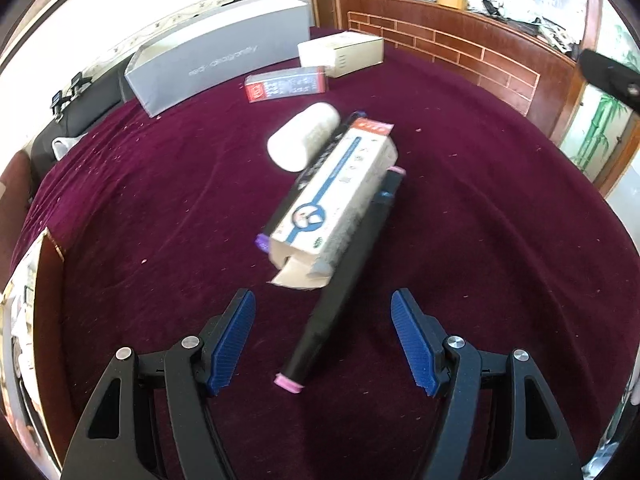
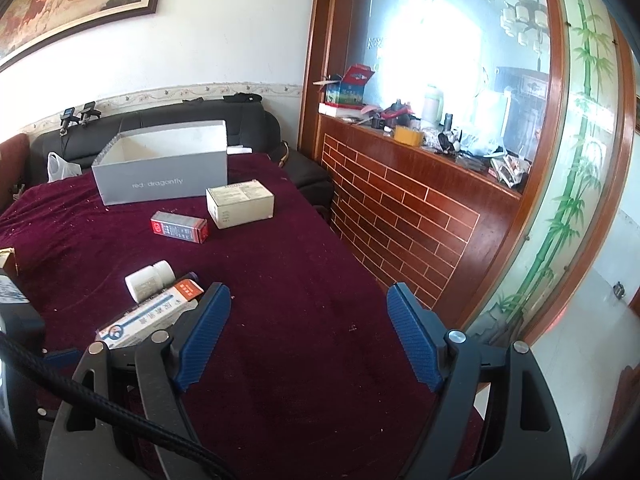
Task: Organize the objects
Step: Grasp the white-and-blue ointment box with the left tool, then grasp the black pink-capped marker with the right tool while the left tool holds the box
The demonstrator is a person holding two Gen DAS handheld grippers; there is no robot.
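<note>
My left gripper (image 1: 323, 296) hangs open over the maroon tablecloth (image 1: 500, 240). A black marker (image 1: 340, 280) with pink caps lies between its blue pads (image 1: 236, 340), and neither pad touches it. Leaning on the marker is a long white-and-blue carton (image 1: 332, 196) with its flap open. A white bottle (image 1: 304, 136) lies on its side beyond the carton. My right gripper (image 2: 310, 292) is open over bare cloth with nothing between its fingers. The carton (image 2: 148, 316) and the bottle (image 2: 150, 280) lie just left of it.
An open grey shoebox (image 2: 160, 164) stands at the table's far side, with a beige box (image 2: 240, 204) and a small red box (image 2: 180, 228) in front of it. A black sofa (image 2: 192, 120) lies behind. A brick-patterned wooden counter (image 2: 400, 208) runs along the right.
</note>
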